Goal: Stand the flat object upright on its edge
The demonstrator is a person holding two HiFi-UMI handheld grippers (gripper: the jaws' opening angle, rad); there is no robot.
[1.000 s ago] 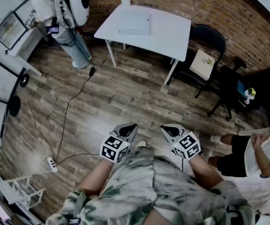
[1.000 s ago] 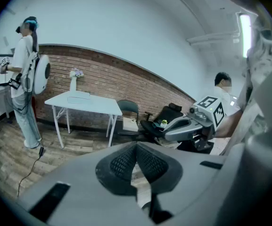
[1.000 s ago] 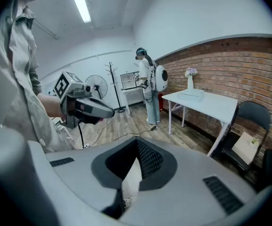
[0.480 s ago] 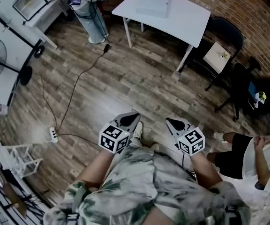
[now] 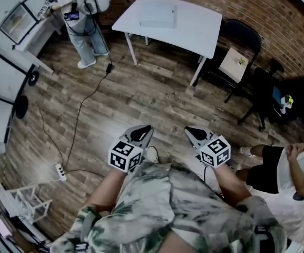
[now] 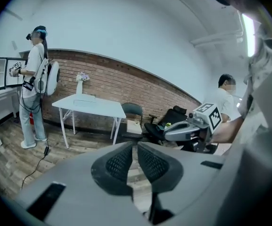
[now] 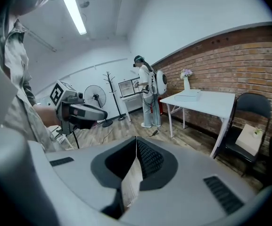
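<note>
We are carrying the left gripper (image 5: pixel 146 128) and the right gripper (image 5: pixel 189 130) side by side at waist height, both angling down over the brown wood-plank floor (image 5: pixel 141 96). Each is showing its dark ribbed pads pressed together with nothing between them. We judge this to be a travelling posture: jaws kept closed because nothing is within reach yet.

The task's thing, a flat pale-grey rectangular slab (image 5: pixel 157 16), is lying on its broad face on the white four-legged table (image 5: pixel 196 33) at 12 o'clock, well apart from us and against the red brick wall. It is sitting near the table's far-left part, so we expect to be reaching across bare tabletop to get at an edge.

A person wearing a white backpack (image 5: pixel 86 4) is standing at 11 o'clock, near the table's left end. A black folding chair (image 5: pixel 245 36) is crowding the table's right side at 1 o'clock. A black cable (image 5: pixel 78 120) is trailing across the floor to a white power strip (image 5: pixel 60 172) at 9 o'clock, and a seated person in black shorts (image 5: pixel 270 167) is at 3 o'clock. The straight path ahead is looking open.
</note>
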